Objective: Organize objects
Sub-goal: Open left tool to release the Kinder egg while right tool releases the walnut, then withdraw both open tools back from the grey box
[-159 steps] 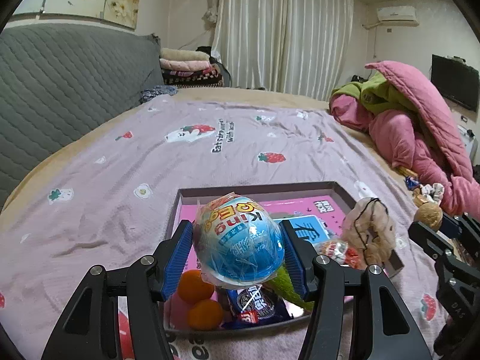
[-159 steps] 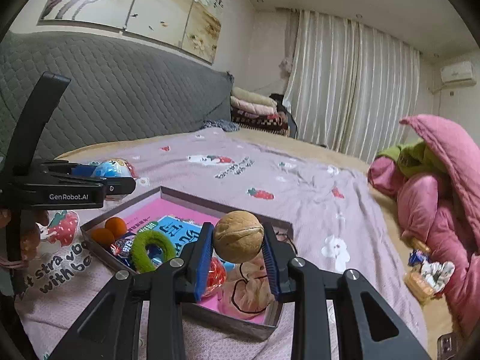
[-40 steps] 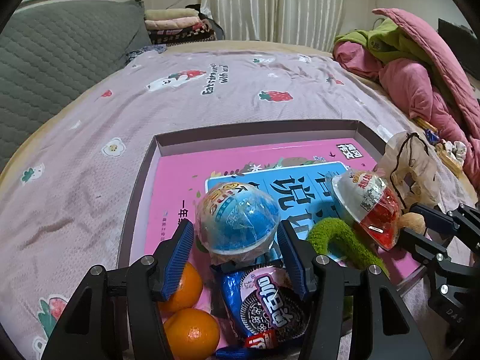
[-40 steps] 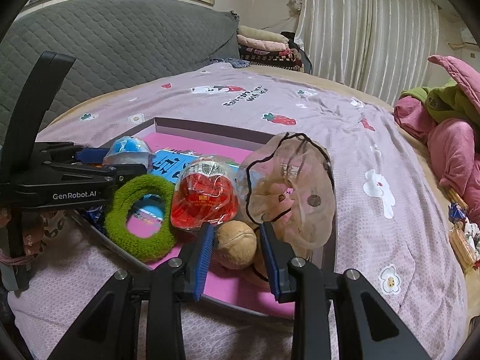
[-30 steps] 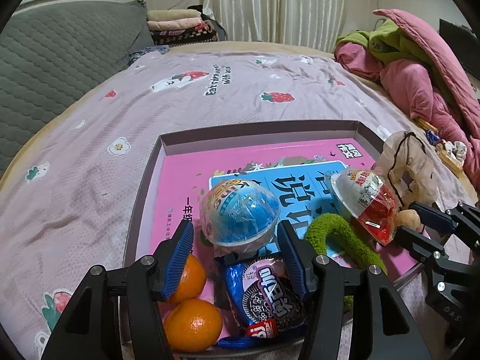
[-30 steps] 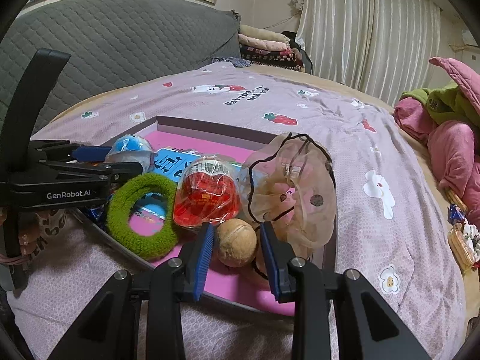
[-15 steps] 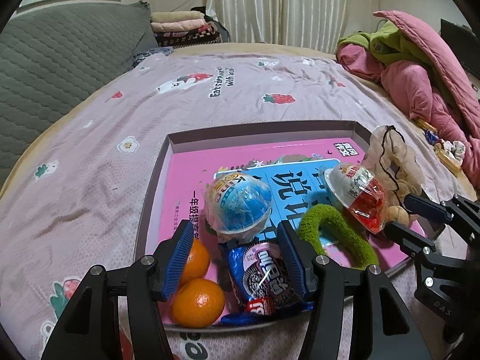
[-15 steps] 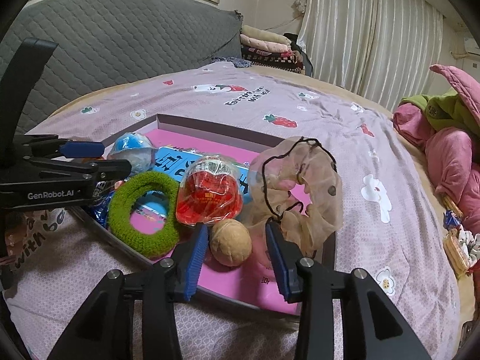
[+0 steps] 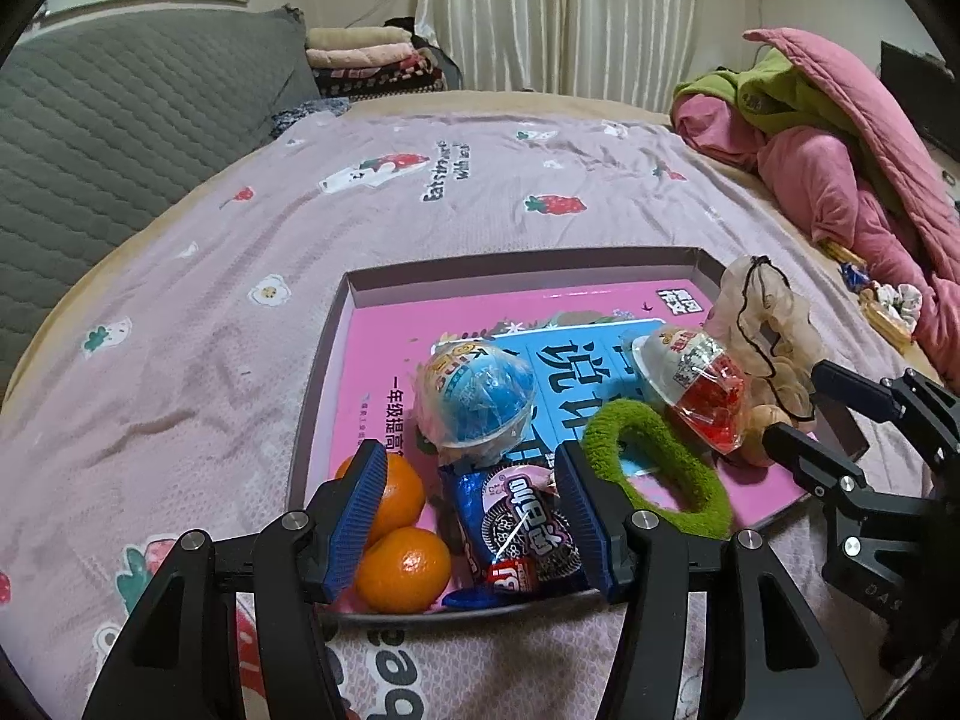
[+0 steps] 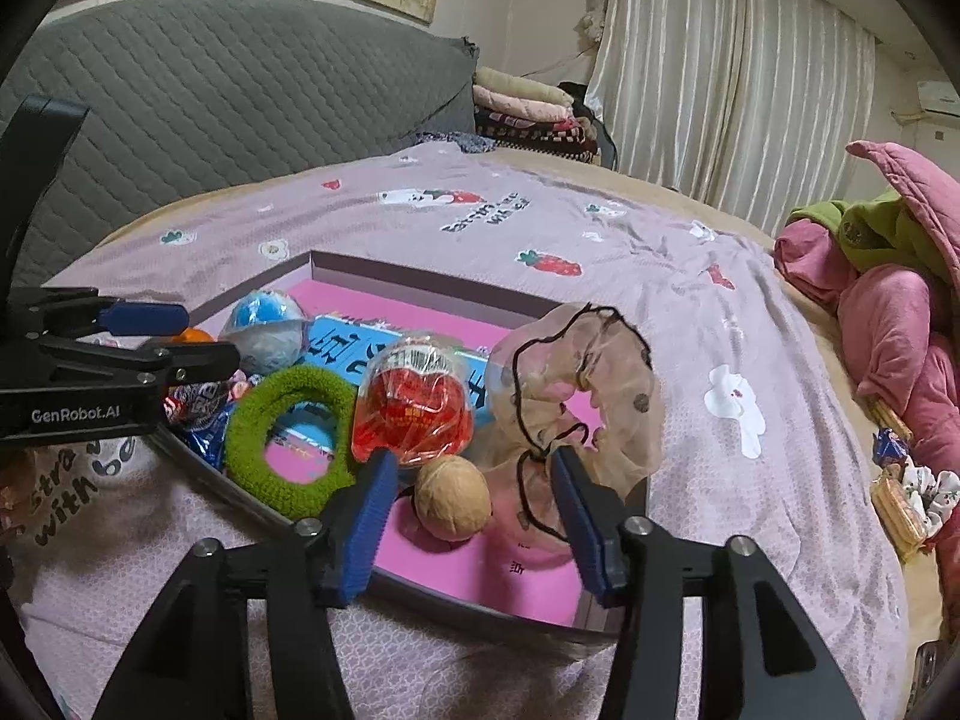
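A shallow box (image 9: 516,261) with a pink book inside lies on the bed. In it rest a blue wrapped egg (image 9: 477,399), a cookie pack (image 9: 519,519), two oranges (image 9: 402,567), a green hair ring (image 9: 657,468), a red wrapped egg (image 9: 699,384), a beige scrunchie (image 9: 762,312) and a walnut (image 10: 453,498). My left gripper (image 9: 471,519) is open and empty over the box's near edge. My right gripper (image 10: 474,516) is open and empty, just behind the walnut. The box (image 10: 420,276) also shows in the right wrist view.
The bed has a pink strawberry-print sheet (image 9: 240,252) and a grey quilted headboard (image 9: 108,114). A heap of pink and green bedding (image 9: 840,138) lies at the right. Small snack wrappers (image 10: 900,492) lie near the bed's right edge.
Both grippers have opened and drawn back. The blue egg and the walnut, held earlier, now lie in the box.
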A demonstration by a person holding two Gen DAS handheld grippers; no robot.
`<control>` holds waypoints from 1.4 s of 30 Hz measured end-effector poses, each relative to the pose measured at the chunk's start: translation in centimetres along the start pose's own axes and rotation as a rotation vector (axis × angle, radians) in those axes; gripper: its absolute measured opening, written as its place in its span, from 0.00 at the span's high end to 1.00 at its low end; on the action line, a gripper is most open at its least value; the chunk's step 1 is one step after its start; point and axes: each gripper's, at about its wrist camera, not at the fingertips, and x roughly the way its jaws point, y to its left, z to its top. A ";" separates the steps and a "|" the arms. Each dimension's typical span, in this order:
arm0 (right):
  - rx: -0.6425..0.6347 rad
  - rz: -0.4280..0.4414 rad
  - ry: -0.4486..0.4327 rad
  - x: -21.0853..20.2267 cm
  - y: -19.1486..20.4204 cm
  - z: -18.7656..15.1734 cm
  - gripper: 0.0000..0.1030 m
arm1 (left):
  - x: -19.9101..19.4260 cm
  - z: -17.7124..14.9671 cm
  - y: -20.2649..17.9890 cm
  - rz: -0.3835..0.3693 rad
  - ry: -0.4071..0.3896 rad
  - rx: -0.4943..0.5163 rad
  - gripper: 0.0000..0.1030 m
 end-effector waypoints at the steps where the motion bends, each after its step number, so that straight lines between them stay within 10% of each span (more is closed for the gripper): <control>1: 0.002 0.000 -0.004 -0.1 0.0 0.0 0.46 | -0.2 0.0 0.0 -0.001 -0.001 0.000 0.42; 25: 0.020 -0.008 -0.162 -6.0 3.2 -0.6 0.27 | -5.3 -2.5 0.3 -0.012 -0.061 -0.039 0.32; 42: 0.112 -0.068 -0.101 -6.8 3.6 -4.2 0.23 | -7.0 -7.5 0.4 0.038 -0.076 -0.043 0.26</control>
